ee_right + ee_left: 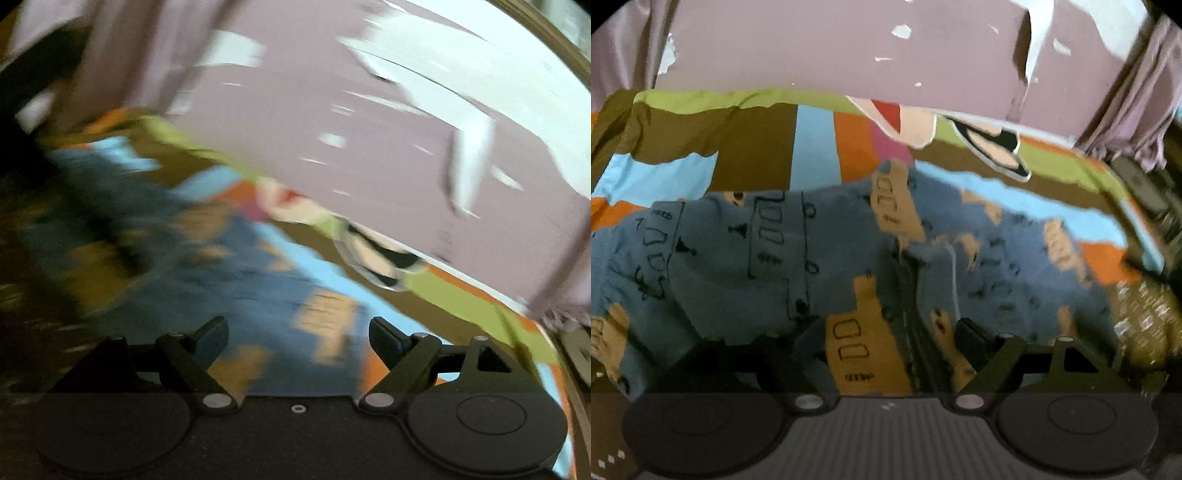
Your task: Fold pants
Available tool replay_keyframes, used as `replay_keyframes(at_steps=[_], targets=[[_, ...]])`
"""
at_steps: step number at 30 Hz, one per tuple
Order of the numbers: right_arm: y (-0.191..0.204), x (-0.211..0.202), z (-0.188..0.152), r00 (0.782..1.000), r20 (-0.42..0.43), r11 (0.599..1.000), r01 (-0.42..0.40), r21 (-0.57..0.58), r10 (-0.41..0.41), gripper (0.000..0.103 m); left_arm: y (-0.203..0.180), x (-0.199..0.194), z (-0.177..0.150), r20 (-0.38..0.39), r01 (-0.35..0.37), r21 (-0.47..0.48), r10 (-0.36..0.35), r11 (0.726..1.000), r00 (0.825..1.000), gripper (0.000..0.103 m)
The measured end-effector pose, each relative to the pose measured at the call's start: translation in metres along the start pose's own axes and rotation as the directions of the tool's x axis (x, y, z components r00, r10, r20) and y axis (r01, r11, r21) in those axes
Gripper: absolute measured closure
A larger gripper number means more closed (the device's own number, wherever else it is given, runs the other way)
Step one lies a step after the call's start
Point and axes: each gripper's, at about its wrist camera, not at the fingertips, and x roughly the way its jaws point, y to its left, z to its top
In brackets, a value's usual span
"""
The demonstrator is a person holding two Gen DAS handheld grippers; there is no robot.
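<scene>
There is 1 pair of blue-grey cloth pants with tan patches and black drawings [746, 258]. The pants lie spread out and crumpled on 1 bed sheet with brown, sky-blue, orange, pink and green blocks [753, 147]. On the far edge of the sheet lie 2 flat cloth shapes: 1 peach and red piece [908, 125] and 1 peach piece with black trim [993, 147].

There are 2 grippers. The left gripper [886, 343] is low in the pants, with cloth bunched over and between its fingers. Only 1 dark finger [975, 339] shows, so I cannot tell if it is pinching the cloth. The right gripper [298, 334] hangs over the pants with its 2 black fingers [388, 338] wide apart and nothing between them. That view is very blurry.

Behind the bed stands 1 dusty pink wall with white spots of peeled paint [812, 44]. 1 pale mauve curtain [1137, 96] hangs at the right side.
</scene>
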Motion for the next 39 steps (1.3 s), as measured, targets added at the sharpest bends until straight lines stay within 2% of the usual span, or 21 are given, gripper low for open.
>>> replay_keyframes(at_steps=[3,8,10,15,21,25,28,30,32,35,37,39], targets=[[-0.024,0.024,-0.001,0.999,-0.020,0.998,0.044,0.033,-0.044,0.017,-0.006,0.000,-0.004,0.019,-0.035,0.031,0.035,0.999,0.999,0.019],[-0.035,0.067,-0.005,0.994,-0.073,0.996,0.080,-0.042,-0.083,0.017,-0.004,0.002,-0.007,0.032,-0.035,0.015,0.035,0.999,0.999,0.018],[-0.041,0.071,-0.008,0.993,-0.073,0.995,0.092,-0.033,-0.094,0.012,-0.005,0.002,-0.006,0.027,-0.038,0.013,0.038,0.999,0.999,0.018],[-0.047,0.057,0.001,0.992,-0.024,0.992,0.122,-0.023,-0.122,0.012,-0.005,0.003,-0.003,0.005,-0.046,0.004,0.046,0.999,0.999,0.017],[-0.037,0.019,0.008,0.997,0.013,0.997,0.072,0.040,-0.072,0.005,-0.006,0.002,0.002,-0.024,-0.048,-0.038,0.047,0.998,0.999,0.011],[-0.017,0.007,-0.006,0.999,-0.010,0.999,0.041,0.015,-0.041,0.004,-0.006,0.004,0.004,-0.029,-0.046,-0.058,0.045,0.997,0.999,0.007],[-0.003,0.013,-0.023,0.996,-0.062,0.996,0.064,-0.055,-0.067,0.004,-0.008,0.007,0.003,-0.028,-0.063,-0.049,0.061,0.997,0.998,0.006],[-0.004,0.014,-0.029,0.995,-0.071,0.997,0.069,-0.041,-0.072,0.004,-0.012,0.007,0.002,-0.032,-0.080,-0.029,0.079,0.996,0.996,0.006],[-0.010,0.007,-0.027,0.997,-0.028,0.997,0.075,0.009,-0.075,0.003,-0.014,0.003,0.001,-0.039,-0.093,-0.037,0.091,0.995,0.995,0.005],[-0.012,0.001,-0.020,0.992,0.038,0.992,0.120,0.021,-0.121,0.001,-0.014,-0.002,-0.004,-0.028,-0.089,-0.047,0.088,0.995,0.996,0.003],[-0.010,0.005,-0.021,0.992,0.025,0.993,0.120,0.010,-0.120,0.001,-0.014,-0.001,-0.012,-0.018,-0.110,-0.028,0.110,0.993,0.994,0.002],[-0.007,0.014,-0.027,0.993,-0.031,0.994,0.111,-0.009,-0.111,0.001,-0.016,-0.003,-0.021,0.016,-0.126,0.005,0.126,0.992,0.992,0.001]])
